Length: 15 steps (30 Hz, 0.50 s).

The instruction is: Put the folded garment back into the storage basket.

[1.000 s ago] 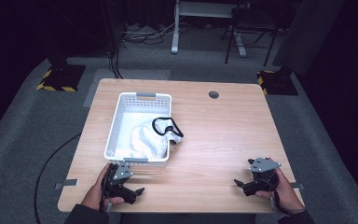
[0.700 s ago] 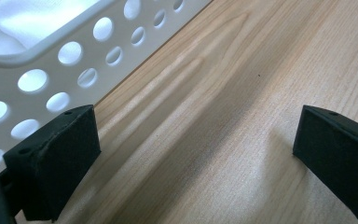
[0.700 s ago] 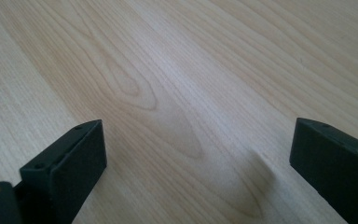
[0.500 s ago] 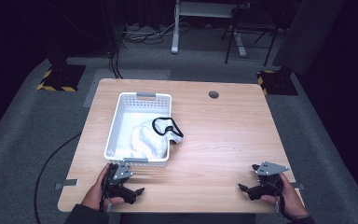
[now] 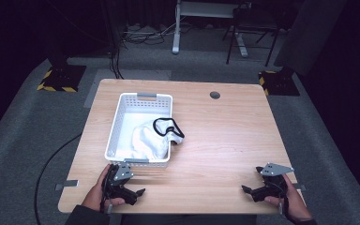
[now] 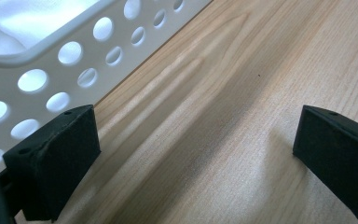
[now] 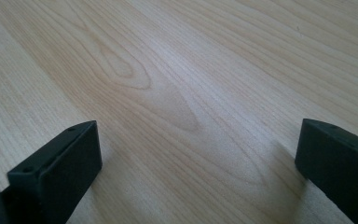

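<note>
Dark flooring surrounds a pale wooden counter [image 5: 225,140]. On its left half stands a white perforated basket [image 5: 122,110] holding a white garment [image 5: 147,140] with black trim, one edge draped over the right rim. Left gripper [image 5: 138,192] rests near the counter's front edge just before the basket, jaws wide, empty. Right gripper [image 5: 246,190] sits well apart at the front right; its jaws have just been opening, nothing between them. Judgement: nothing is in hand at this step; next move calls for reaching to the garment.

White basket [image 5: 117,126], white cloth [image 5: 147,140], black-trimmed.
</note>
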### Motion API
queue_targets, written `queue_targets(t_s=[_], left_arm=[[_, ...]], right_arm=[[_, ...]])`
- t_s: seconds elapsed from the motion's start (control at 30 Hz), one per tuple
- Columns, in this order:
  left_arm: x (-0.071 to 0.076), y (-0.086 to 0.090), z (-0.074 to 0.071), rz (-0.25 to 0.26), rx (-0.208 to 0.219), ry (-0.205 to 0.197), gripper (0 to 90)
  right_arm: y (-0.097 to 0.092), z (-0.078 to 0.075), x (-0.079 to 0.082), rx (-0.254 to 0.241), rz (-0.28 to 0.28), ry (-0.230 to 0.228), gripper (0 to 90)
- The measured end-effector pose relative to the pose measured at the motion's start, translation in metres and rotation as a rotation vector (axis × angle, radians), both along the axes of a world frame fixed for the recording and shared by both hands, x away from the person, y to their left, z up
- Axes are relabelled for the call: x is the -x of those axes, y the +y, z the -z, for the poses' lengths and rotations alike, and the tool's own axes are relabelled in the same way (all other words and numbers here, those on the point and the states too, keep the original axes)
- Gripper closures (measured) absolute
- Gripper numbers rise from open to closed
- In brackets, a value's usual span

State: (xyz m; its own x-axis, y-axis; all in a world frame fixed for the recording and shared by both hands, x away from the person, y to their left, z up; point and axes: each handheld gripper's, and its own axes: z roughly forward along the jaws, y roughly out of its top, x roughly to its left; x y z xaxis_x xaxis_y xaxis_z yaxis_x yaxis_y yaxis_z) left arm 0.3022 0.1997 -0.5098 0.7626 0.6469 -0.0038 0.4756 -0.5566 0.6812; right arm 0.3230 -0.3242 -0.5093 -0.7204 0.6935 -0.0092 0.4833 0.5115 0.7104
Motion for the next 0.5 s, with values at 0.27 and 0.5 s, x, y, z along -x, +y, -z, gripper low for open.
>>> queue_targets(t_s=[0.27, 0.5], left_arm=[[-0.0005, 0.0, 0.0, 0.002, -0.001, -0.001, 0.2], [-0.0007, -0.0002, 0.0, 0.001, -0.001, -0.001, 0.2]], right_arm=[[-0.0003, 0.0001, -0.0007, 0.0, 0.001, -0.001, 0.4], [0.0005, 0.0001, 0.0, 0.0, 0.018, 0.0, 0.4]])
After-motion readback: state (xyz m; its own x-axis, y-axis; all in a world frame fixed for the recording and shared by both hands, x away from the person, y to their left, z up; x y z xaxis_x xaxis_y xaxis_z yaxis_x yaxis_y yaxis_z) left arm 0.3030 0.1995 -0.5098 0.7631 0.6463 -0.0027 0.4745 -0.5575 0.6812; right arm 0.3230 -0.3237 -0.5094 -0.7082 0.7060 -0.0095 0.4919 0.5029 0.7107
